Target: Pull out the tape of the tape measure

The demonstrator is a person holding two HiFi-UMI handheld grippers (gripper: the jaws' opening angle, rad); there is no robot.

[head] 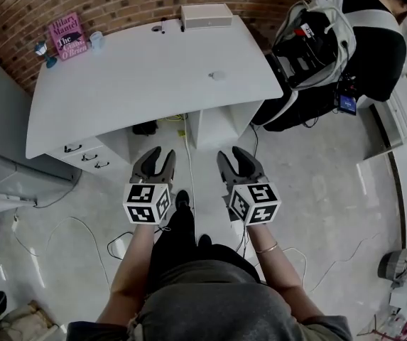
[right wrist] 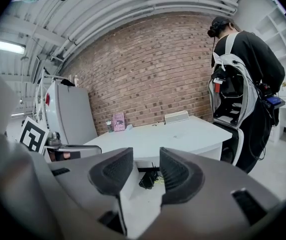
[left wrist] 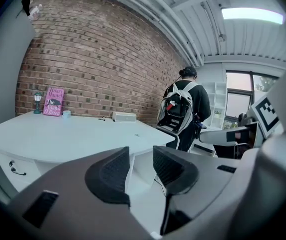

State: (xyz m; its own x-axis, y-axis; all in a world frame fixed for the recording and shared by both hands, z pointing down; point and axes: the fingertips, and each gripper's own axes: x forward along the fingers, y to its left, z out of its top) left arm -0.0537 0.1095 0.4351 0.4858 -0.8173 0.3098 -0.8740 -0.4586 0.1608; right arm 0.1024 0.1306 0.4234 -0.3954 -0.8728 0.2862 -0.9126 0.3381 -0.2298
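Note:
I cannot make out a tape measure for certain. A small pale roundish object (head: pixel 218 75) lies on the white table (head: pixel 132 84), right of its middle; it is too small to identify. Both grippers hang in front of the table's near edge, over the floor and apart from the table. My left gripper (head: pixel 155 160) is open with nothing between its fingers, as the left gripper view (left wrist: pixel 141 156) also shows. My right gripper (head: pixel 233 160) is open and empty too, and the right gripper view (right wrist: pixel 146 159) shows floor through the gap.
A pink book (head: pixel 68 36), a small cup (head: pixel 96 41) and a white box (head: pixel 207 15) stand along the table's far edge by the brick wall. A person with a backpack (head: pixel 331 41) stands at the right. Drawers (head: pixel 82 155) sit under the table's left; cables (head: pixel 75 222) lie on the floor.

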